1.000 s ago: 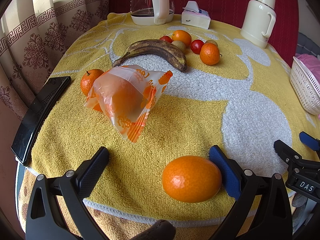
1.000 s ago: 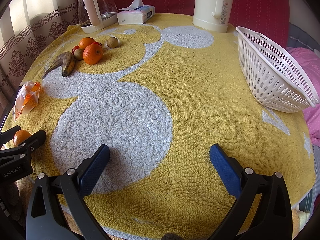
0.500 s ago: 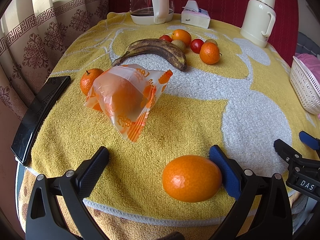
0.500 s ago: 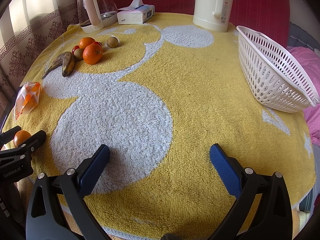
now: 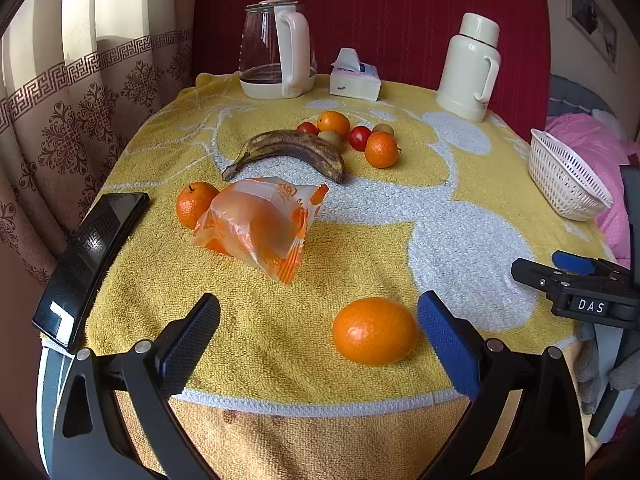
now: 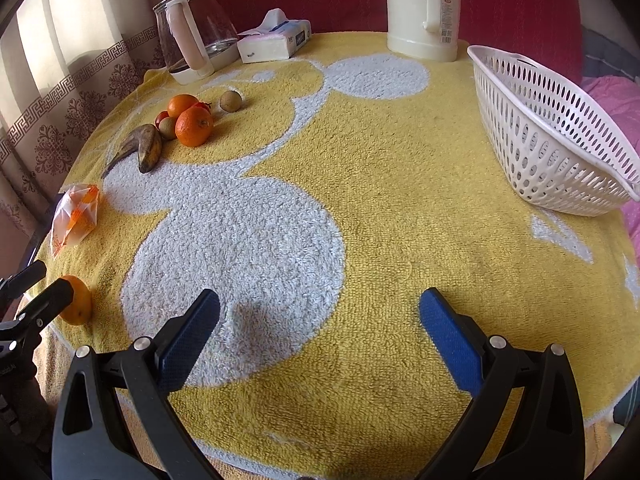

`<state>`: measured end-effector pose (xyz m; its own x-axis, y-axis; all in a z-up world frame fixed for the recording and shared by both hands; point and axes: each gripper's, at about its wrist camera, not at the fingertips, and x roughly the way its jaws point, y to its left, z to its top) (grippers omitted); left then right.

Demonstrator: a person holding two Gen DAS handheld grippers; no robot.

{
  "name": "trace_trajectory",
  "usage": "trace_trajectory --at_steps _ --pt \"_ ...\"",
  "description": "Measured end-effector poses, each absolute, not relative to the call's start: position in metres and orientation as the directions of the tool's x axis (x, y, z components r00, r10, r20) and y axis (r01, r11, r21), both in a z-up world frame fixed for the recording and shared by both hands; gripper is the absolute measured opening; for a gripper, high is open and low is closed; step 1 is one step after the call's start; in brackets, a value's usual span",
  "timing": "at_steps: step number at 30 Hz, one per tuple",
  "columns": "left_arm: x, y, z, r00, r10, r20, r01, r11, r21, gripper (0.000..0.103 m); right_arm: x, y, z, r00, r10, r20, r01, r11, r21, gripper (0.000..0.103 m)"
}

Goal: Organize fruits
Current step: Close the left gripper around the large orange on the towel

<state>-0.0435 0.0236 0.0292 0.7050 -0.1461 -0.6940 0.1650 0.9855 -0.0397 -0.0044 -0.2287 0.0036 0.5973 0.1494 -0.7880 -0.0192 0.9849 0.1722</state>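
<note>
An orange (image 5: pixel 375 330) lies near the table's front edge, just inside my left gripper's (image 5: pixel 318 330) right finger; the gripper is open. The same orange shows in the right wrist view (image 6: pixel 77 300). Farther back lie a plastic bag of oranges (image 5: pixel 258 226), a loose orange (image 5: pixel 194 209), a dark banana (image 5: pixel 288 152), and a cluster of oranges, tomatoes and kiwis (image 5: pixel 352 138). A white basket (image 6: pixel 552 136) stands at the right edge, empty as far as I can see. My right gripper (image 6: pixel 320 332) is open and empty over the towel.
A yellow-and-white towel (image 6: pixel 360 184) covers the round table. At the back stand a glass kettle (image 5: pixel 276 60), a tissue pack (image 5: pixel 354 80) and a cream thermos (image 5: pixel 470 68). A black phone (image 5: pixel 90 256) lies at the left edge.
Both grippers have drawn back and risen slightly, so the far objects sit lower in view. The orange keeps its place by the left gripper's right finger. Both stay open.
</note>
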Motion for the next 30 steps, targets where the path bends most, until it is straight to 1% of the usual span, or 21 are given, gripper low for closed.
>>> trace_trajectory --at_steps 4,9,12,14,17,18,20,25,30 --pt "-0.050 0.039 0.039 0.710 -0.198 -0.676 0.171 0.979 -0.107 0.097 -0.006 -0.238 0.011 0.608 0.230 -0.760 -0.030 0.963 0.267 0.101" --pt "-0.045 0.025 0.030 0.655 -0.257 -0.710 0.237 0.963 -0.129 0.087 -0.008 -0.237 0.027 0.631 0.279 -0.724 -0.056 0.947 0.316 0.101" --pt "-0.038 0.015 0.022 0.628 -0.264 -0.732 0.254 0.959 -0.127 0.080 -0.010 -0.231 0.040 0.664 0.272 -0.697 -0.093 0.954 0.284 0.101" --pt "-0.034 0.012 0.017 0.608 -0.270 -0.746 0.263 0.956 -0.132 0.069 -0.010 -0.226 0.045 0.671 0.268 -0.692 -0.114 0.959 0.260 0.101" --pt "-0.030 0.007 0.010 0.592 -0.257 -0.764 0.264 0.957 -0.118 0.060 -0.005 -0.222 0.044 0.659 0.284 -0.697 -0.130 0.955 0.267 0.101" --pt "-0.031 0.007 0.009 0.595 -0.257 -0.762 0.266 0.957 -0.115 0.058 -0.003 -0.221 0.042 0.654 0.288 -0.699 -0.129 0.953 0.272 0.101" --pt "-0.031 0.007 0.009 0.596 -0.265 -0.758 0.277 0.954 -0.116 0.046 0.001 -0.218 0.040 0.645 0.298 -0.704 -0.132 0.950 0.282 0.101" --pt "-0.036 0.011 0.013 0.602 -0.287 -0.745 0.291 0.948 -0.130 0.046 0.008 -0.204 0.043 0.634 0.315 -0.706 -0.171 0.948 0.269 0.101" --pt "-0.047 0.030 0.032 0.649 -0.280 -0.708 0.276 0.953 -0.123 0.046 0.015 -0.186 0.049 0.618 0.340 -0.709 -0.232 0.940 0.249 0.101"
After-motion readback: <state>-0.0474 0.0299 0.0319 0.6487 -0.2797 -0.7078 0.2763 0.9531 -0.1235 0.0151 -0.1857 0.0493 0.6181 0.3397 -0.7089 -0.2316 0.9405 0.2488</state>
